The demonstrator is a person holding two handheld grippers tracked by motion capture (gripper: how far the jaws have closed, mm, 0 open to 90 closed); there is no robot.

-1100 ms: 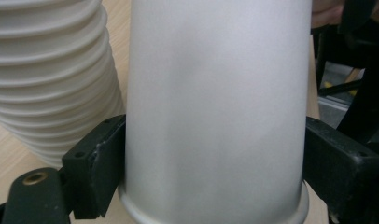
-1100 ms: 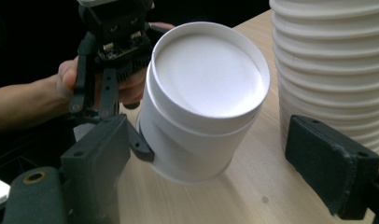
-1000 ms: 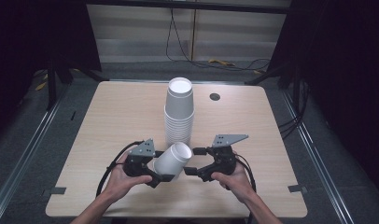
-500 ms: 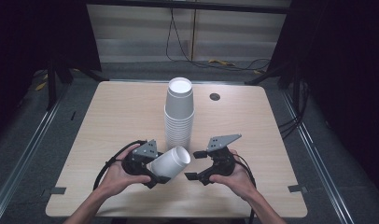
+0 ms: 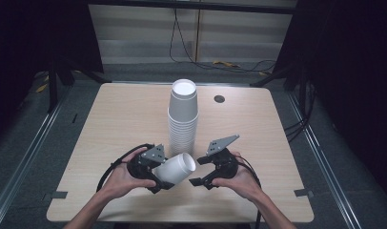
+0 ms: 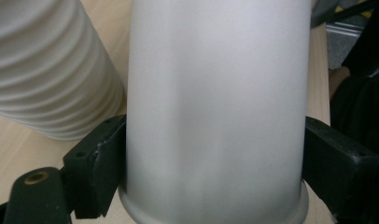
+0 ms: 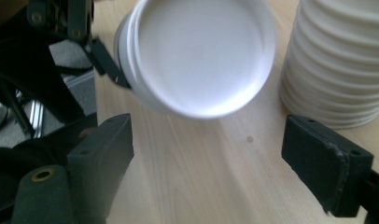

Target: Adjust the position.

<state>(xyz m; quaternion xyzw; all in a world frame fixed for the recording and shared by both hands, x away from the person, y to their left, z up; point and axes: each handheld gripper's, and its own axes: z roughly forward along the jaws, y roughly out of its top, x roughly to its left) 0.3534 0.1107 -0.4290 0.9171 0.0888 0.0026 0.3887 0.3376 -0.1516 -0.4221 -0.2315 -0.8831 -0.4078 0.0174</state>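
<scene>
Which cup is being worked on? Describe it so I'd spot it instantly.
Start at the tall stack of white cups mid-table. Just in front of it, the left claw clamps a single white cup. Unlike the upright stacked ones, it lies tilted on its side.

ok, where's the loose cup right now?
In the high view the single cup lies tilted near the table's front edge, clamped in the left hand-held gripper, just in front of the cup stack and left of the right hand-held gripper.

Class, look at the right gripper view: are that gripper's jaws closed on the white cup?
No: the right gripper stands open, its jaws apart over bare table, short of the white cup.
</scene>
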